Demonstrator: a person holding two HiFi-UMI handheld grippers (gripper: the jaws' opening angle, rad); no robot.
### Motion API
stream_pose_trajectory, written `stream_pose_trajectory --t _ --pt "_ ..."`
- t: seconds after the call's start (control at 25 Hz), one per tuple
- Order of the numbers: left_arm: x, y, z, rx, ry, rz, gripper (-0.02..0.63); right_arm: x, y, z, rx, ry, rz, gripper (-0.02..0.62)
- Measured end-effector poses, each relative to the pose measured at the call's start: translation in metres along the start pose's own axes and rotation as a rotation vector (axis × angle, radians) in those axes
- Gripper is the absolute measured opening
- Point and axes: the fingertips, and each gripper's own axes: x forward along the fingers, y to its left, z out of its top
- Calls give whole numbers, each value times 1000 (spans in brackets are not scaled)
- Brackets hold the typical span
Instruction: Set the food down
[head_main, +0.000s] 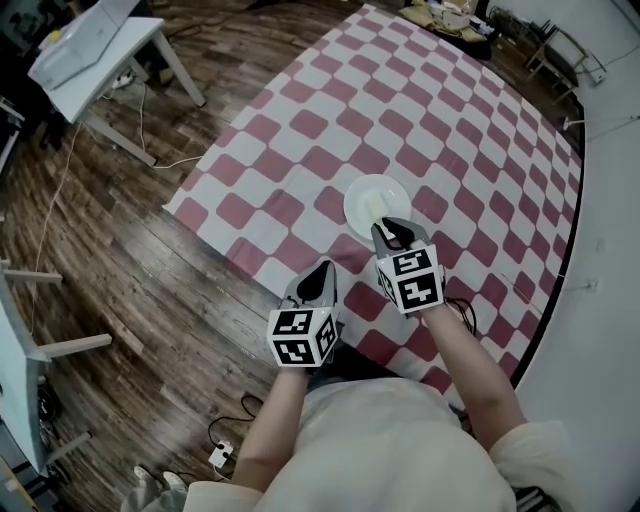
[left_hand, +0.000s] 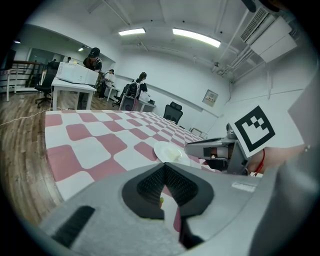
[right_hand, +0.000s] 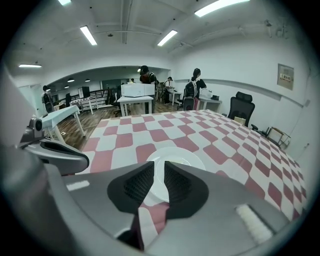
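A white plate (head_main: 357, 196) lies on the red-and-white checked cloth (head_main: 300, 125). A pale yellowish piece of food (head_main: 373, 207) rests on the plate. My right gripper (head_main: 392, 228) hovers at the plate's near rim, and its jaws stand a narrow gap apart with nothing between them. In the right gripper view the plate (right_hand: 192, 159) shows through the gap of the right gripper (right_hand: 159, 163). My left gripper (head_main: 325, 268) hangs to the left, short of the plate, with its tips together. In the left gripper view the left gripper (left_hand: 164, 166) is shut and the plate (left_hand: 165, 148) lies ahead.
The cloth's near-left edge meets the wooden floor (head_main: 130, 260). A white table (head_main: 95, 45) stands at the far left, with a cable and a power strip (head_main: 218, 455) on the floor. People work at desks (right_hand: 136, 91) in the background, and an office chair (right_hand: 241, 106) stands at the right.
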Motion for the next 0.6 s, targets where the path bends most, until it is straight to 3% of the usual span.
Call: stream_pose_trajectory --t 0.6 --pt "-18 -39 -8 17 -25 -3 6 -56 5 -5 17 -92 2 7"
